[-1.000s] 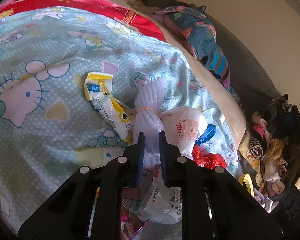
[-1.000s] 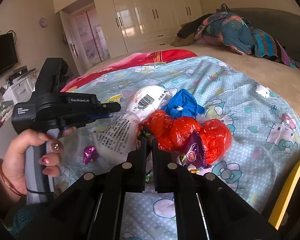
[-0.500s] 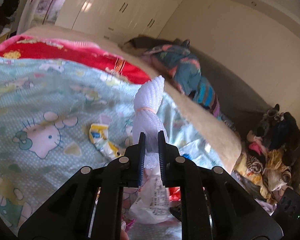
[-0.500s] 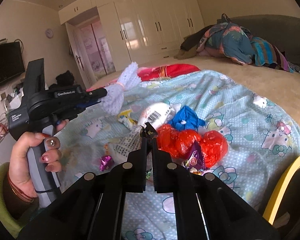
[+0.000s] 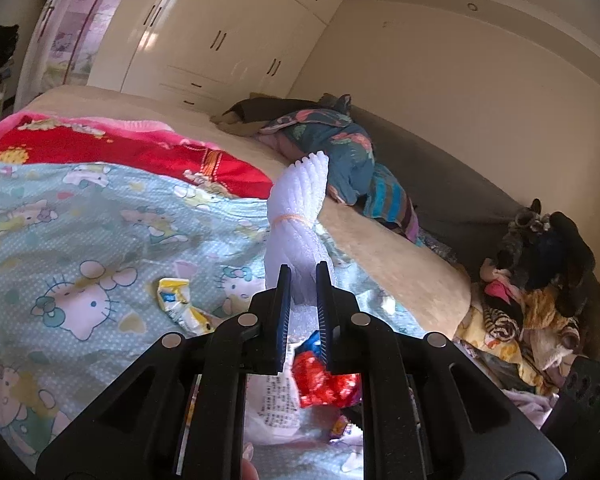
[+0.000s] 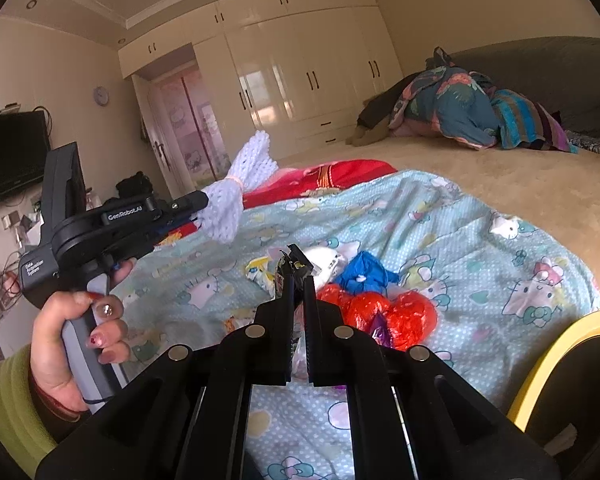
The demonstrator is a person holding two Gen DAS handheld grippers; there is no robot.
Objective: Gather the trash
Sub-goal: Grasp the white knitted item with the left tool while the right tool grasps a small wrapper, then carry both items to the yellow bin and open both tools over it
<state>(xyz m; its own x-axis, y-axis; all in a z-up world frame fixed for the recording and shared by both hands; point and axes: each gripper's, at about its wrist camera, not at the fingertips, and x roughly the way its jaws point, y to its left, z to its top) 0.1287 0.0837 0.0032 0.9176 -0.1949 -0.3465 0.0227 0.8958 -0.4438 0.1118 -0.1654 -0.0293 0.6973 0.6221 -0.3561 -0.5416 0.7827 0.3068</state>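
Left gripper [image 5: 303,284] pinches white foam net [image 5: 298,216], lifted off bed; right gripper [image 6: 296,300] nips a wrapper [image 6: 290,266]. Carry both level to the bin [image 6: 556,360] (yellow rim, nearby), grip firm.

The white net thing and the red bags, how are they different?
The white foam net is pale and held up in the air by the left gripper; the red bags are shiny, crumpled and lying on the Hello Kitty blanket. The net is long and banded, the bags rounded. Both look like trash.
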